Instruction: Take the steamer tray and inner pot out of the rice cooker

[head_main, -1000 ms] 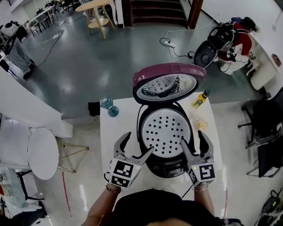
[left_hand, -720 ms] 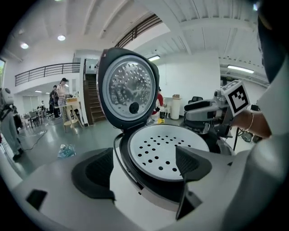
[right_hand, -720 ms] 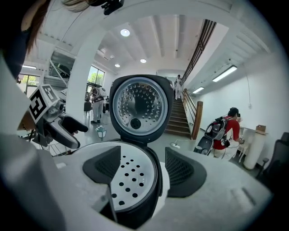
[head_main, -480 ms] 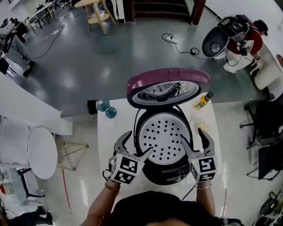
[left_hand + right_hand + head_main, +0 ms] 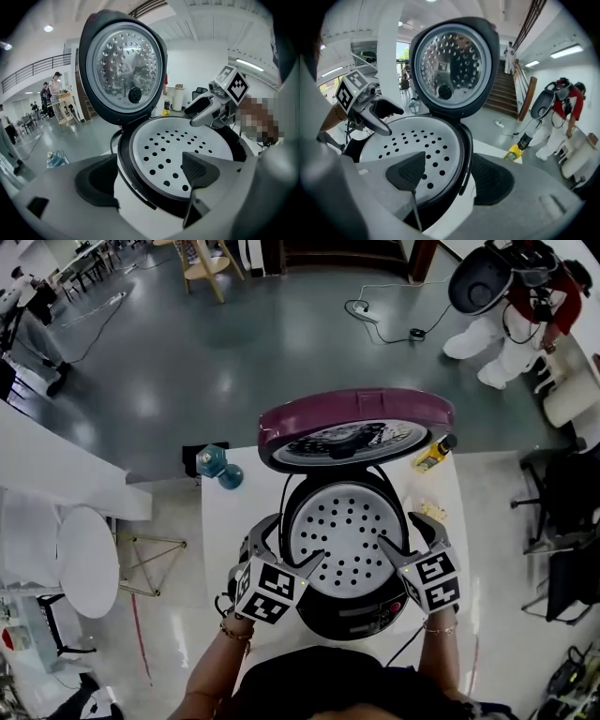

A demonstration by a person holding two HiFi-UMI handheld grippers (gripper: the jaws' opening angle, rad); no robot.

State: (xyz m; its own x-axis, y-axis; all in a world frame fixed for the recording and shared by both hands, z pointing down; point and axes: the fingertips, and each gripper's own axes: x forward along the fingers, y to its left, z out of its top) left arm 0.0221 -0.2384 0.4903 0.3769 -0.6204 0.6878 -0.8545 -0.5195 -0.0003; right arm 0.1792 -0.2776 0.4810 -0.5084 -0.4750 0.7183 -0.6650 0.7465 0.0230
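Steamer tray (image 5: 347,532): smooth matt white, perforated. Lid inner plate (image 5: 123,63): shiny metal. Lid shell (image 5: 356,409): glossy purple plastic. Left tongs (image 5: 150,174): matt grey plastic w/ blk textured pads (image 5: 96,180). Floor (image 5: 187,362): glossy.

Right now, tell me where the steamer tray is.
In the head view the steamer tray sits in the mouth of the open rice cooker, in front of the raised lid, left gripper at its left edge and right gripper at its right.

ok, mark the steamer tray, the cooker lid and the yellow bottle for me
steamer tray (image 5: 345,531): head view, middle of its perforated floor.
lid (image 5: 356,409): head view, pink outer shell.
yellow bottle (image 5: 429,457): head view, yellow body below the cap.
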